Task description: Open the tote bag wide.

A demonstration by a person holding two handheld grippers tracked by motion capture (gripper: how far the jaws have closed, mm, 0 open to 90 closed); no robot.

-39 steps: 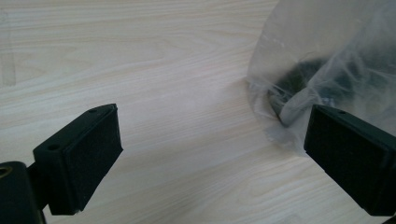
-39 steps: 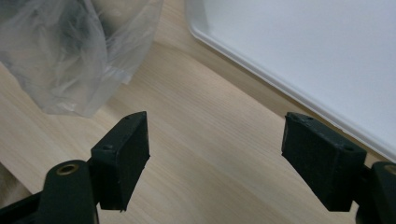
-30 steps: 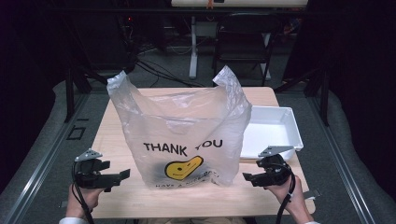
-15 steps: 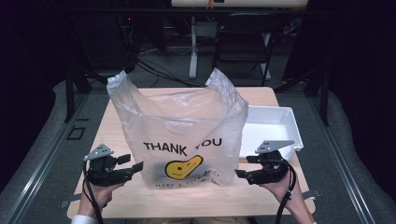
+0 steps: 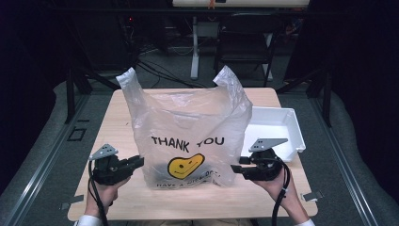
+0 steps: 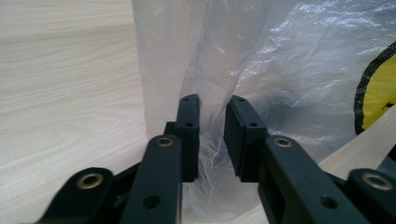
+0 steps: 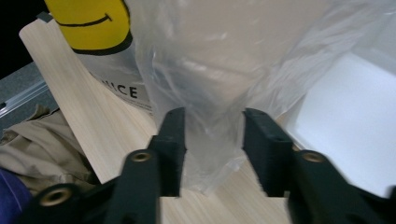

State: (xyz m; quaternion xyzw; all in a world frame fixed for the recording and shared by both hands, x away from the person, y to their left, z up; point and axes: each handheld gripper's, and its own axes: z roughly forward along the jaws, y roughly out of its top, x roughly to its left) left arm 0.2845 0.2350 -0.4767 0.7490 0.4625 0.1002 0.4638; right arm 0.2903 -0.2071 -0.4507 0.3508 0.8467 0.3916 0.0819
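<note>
A clear crinkled plastic carrier bag printed "THANK YOU" with a yellow smiley (image 5: 188, 136) stood upright at the centre of the light wooden bench (image 5: 141, 202), both handles up. The white rectangular plastic tray (image 5: 275, 129) sat at its 3 o'clock, touching or just behind the bag's edge.

The left gripper (image 5: 136, 162) was at the bag's 8 o'clock, held level by a hand (image 5: 106, 193) coming up from 6 o'clock, forearm near vertical in the high view, jaws pointing toward 3 o'clock at the bag's lower corner. In the left gripper view (image 6: 211, 135) the jaws had just been closing, with the bag's side fold between them; a narrow gap was left, and whether the pads pressed the film could not be told.

The right gripper (image 5: 235, 167) was at the bag's 4 o'clock, hand (image 5: 277, 183) angled in from 5 o'clock, jaws level and pointing toward 9 o'clock. In the right gripper view (image 7: 212, 140) the jaws had just been closing too, with the bag's corner fold between them, a wider gap, pads clear of the film.
</note>
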